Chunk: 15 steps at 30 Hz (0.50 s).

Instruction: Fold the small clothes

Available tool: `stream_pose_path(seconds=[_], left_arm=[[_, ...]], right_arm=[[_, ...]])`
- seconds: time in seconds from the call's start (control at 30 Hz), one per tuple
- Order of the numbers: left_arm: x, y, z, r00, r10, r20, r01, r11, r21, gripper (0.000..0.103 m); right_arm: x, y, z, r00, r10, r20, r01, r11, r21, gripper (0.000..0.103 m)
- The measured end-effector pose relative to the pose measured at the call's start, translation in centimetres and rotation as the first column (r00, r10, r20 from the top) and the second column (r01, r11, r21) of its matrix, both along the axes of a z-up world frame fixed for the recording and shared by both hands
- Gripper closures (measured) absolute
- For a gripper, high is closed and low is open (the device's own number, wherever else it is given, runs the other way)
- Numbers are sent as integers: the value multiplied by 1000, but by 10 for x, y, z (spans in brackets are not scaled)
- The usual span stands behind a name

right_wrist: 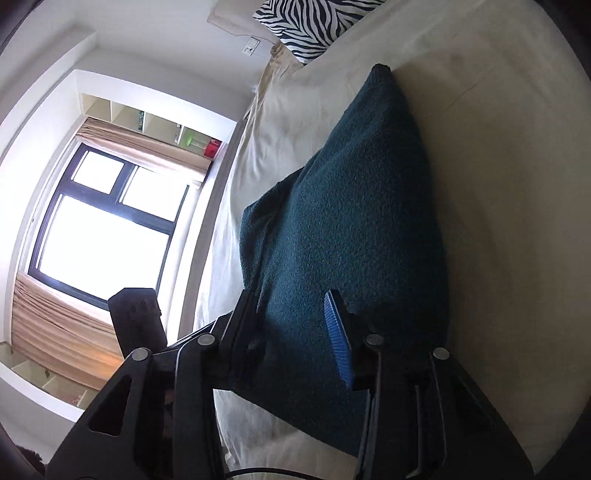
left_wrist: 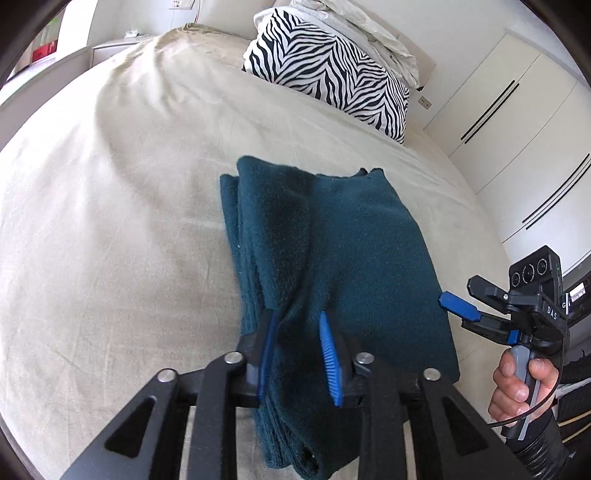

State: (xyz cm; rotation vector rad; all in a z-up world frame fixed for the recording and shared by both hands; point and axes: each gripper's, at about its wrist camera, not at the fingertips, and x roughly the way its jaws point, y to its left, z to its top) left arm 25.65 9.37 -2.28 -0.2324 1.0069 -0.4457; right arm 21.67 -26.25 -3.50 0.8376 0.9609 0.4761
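- Bed (left_wrist: 110, 221): fills the near and middle ground of the left wrist view.
- Folded cloth (left_wrist: 332, 251): lies on the bed, near-centre, its long side running from near to far.
- Left gripper (left_wrist: 297, 354): above the cloth's near end, one finger to each side of a raised fold.
- Right gripper (left_wrist: 460, 306): at the far right, just off the cloth's right edge, held by a hand (left_wrist: 517, 387) below it.
- Striped pillow (left_wrist: 332, 70): at the bed's far end, behind the cloth.
- Bedding heap (left_wrist: 362, 26): on and behind the pillow.
- Wardrobe doors (left_wrist: 517, 122): right of the bed.
- Window (right_wrist: 107, 225): beyond the bed's left side in the right wrist view.
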Motion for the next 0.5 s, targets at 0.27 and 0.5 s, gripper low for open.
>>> stream_pose_path(seconds=[0.27, 0.5], left_arm=[[27, 35, -36, 981, 55, -186, -78, 990, -120, 34], [40, 29, -51, 961, -21, -275, -65, 952, -300, 34]], right_arm=[[4, -45, -25, 992, -36, -124, 41, 998, 37, 34], [15, -32, -54, 985, 34, -172, -18, 995, 97, 34]])
